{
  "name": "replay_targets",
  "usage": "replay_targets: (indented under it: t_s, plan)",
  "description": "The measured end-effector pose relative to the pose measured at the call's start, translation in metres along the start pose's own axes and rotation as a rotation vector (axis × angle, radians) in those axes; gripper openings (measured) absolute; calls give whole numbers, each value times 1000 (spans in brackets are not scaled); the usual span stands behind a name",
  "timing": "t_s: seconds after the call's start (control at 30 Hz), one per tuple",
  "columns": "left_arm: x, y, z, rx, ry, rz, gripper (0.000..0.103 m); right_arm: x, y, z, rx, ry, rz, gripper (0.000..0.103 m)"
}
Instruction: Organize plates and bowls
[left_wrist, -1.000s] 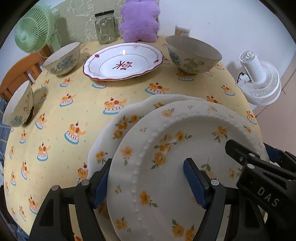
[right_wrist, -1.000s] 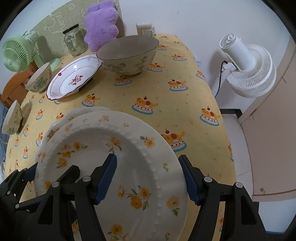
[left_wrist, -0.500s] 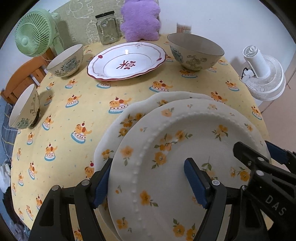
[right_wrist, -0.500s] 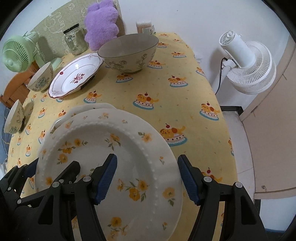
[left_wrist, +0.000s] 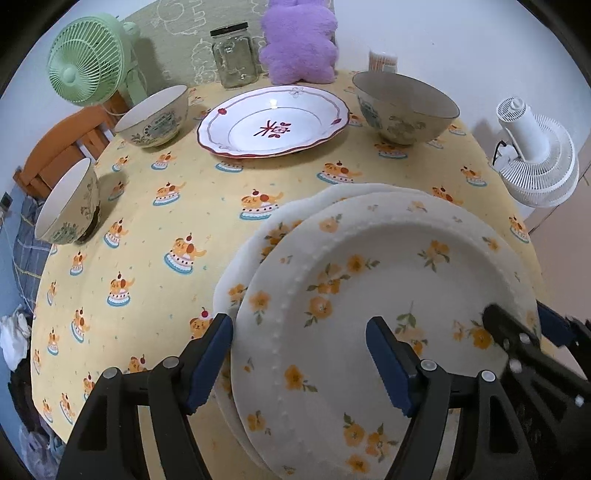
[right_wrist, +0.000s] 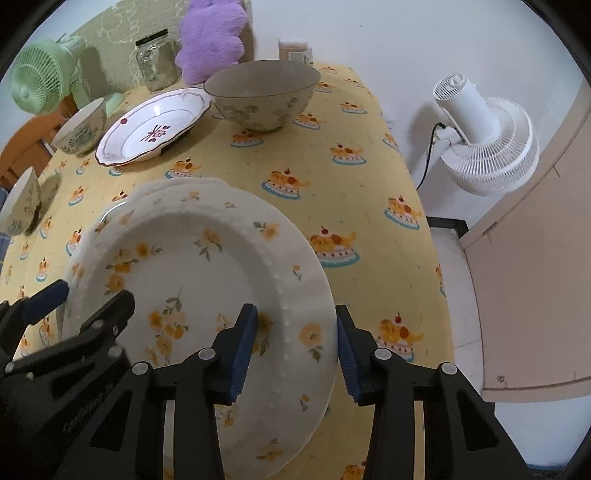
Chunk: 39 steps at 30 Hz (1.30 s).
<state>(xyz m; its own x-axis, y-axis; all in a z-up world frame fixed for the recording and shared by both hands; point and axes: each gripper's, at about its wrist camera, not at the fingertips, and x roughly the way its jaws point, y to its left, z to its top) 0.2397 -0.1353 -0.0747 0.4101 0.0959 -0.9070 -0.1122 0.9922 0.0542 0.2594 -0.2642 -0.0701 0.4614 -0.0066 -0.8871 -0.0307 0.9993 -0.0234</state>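
Observation:
Two cream plates with orange flowers lie stacked near the table's front edge, the beaded-rim top plate (left_wrist: 388, 280) (right_wrist: 192, 258) on the lower plate (left_wrist: 266, 236) (right_wrist: 173, 183). My left gripper (left_wrist: 303, 358) (right_wrist: 81, 302) stands open astride the top plate's left rim. My right gripper (right_wrist: 295, 350) (left_wrist: 524, 325) is astride its right rim, and its jaws are closing with the rim between them, one pad over the plate and one just past its edge. A red-rimmed plate (left_wrist: 273, 125) (right_wrist: 151, 129), a large bowl (left_wrist: 404, 107) (right_wrist: 262, 96) and two smaller bowls (left_wrist: 155, 116) (left_wrist: 68, 203) stand farther off.
A yellow patterned cloth (left_wrist: 177, 206) covers the table. Along the back stand a green fan (left_wrist: 88, 66), a glass jar (left_wrist: 236, 55), a purple plush (left_wrist: 299, 48) and a small cup (right_wrist: 295, 48). A white fan (right_wrist: 484, 147) stands on the floor beyond the table's right edge.
The right gripper's jaws have drawn much closer together about the top plate's right rim. The left gripper's jaws stand as wide as before. The plates have not shifted.

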Motion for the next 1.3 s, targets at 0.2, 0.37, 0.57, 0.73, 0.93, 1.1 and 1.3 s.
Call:
replay_targets:
  t_s: [0.2, 0.37, 0.57, 0.73, 0.93, 1.1, 1.3]
  plan:
    - [-1, 12, 3, -30, -6, -22, 77, 7, 6, 11, -4, 3, 20, 46]
    - [0, 14, 5, -30, -6, -34, 77, 13, 13, 16, -7, 8, -10, 48]
    - [-3, 19, 4, -40, 1, -62, 77, 11, 9, 15, 12, 4, 30, 50]
    - [-11, 25, 2, -41, -9, -78, 78, -1, 7, 16, 16, -1, 52, 50]
    - [-31, 37, 2, -22, -33, -113, 78, -31, 23, 16, 14, -52, 74, 51]
    - [-46, 61, 7, -18, -49, -151, 78, -52, 45, 15, 40, -70, 60, 59]
    - [-66, 94, 11, 19, -117, -160, 79, -76, 76, 13, 76, -104, 52, 60]
